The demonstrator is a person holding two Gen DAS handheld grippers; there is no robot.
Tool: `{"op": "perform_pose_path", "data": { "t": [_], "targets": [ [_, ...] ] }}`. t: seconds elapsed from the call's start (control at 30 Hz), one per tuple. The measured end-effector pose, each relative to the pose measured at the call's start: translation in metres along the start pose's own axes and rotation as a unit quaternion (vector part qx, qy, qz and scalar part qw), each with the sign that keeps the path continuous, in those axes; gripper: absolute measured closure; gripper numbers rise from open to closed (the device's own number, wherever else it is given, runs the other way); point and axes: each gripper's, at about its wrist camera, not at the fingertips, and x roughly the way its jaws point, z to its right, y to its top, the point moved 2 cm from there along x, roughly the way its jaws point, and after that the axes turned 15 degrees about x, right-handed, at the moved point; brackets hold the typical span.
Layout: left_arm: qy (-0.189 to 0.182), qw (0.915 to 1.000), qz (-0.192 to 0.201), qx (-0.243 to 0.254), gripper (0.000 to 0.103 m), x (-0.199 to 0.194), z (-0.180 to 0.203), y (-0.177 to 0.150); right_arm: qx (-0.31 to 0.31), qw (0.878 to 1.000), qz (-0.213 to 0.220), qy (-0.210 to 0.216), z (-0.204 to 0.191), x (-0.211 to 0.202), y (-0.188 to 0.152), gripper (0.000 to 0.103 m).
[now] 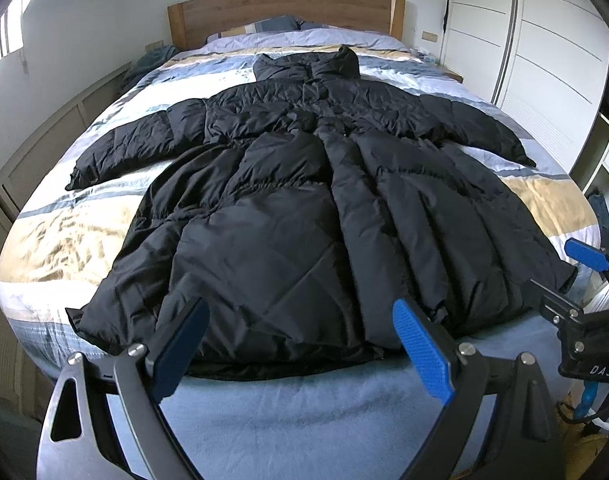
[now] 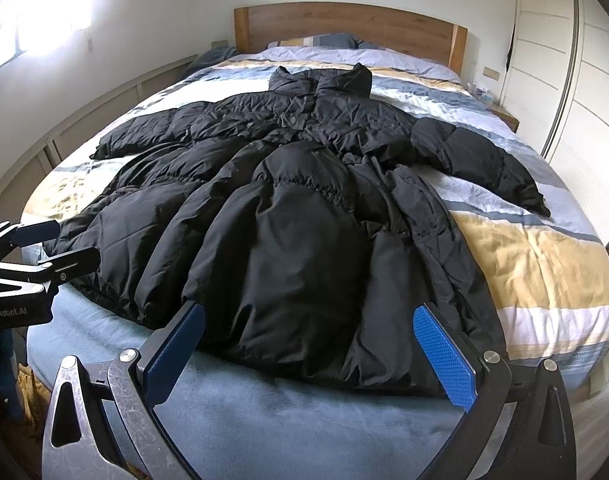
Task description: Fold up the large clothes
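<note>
A long black puffer coat [image 1: 288, 208] lies spread flat on the bed, hem toward me, collar toward the headboard, both sleeves stretched out sideways. It also shows in the right wrist view [image 2: 296, 220]. My left gripper [image 1: 300, 320] is open and empty, just above the near hem. My right gripper [image 2: 308, 324] is open and empty at the hem's right part. The right gripper also shows at the right edge of the left wrist view [image 1: 572, 272]. The left gripper shows at the left edge of the right wrist view [image 2: 52, 244].
The bed has a striped blue, white and tan duvet [image 1: 64, 240] and a blue blanket [image 1: 304, 420] at the foot. A wooden headboard [image 1: 284, 12] stands at the far end. White wardrobe doors [image 1: 544, 60] stand on the right, low cabinets [image 1: 44, 140] on the left.
</note>
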Motion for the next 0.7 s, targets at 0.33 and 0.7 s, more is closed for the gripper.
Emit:
{"op": "perform_pose_path", "data": {
  "t": [0.33,0.7],
  "targets": [
    [0.004,0.9998,-0.021,0.001,0.009,0.013,-0.001,0.006,0.005,1.0,-0.012,-0.001,0.002,0.01,0.006,0.001],
    [0.013,0.9991,-0.04,0.007,0.009,0.028,-0.005,0.013,0.005,1.0,-0.027,-0.004,0.003,0.025,0.018,0.001]
  ]
}}
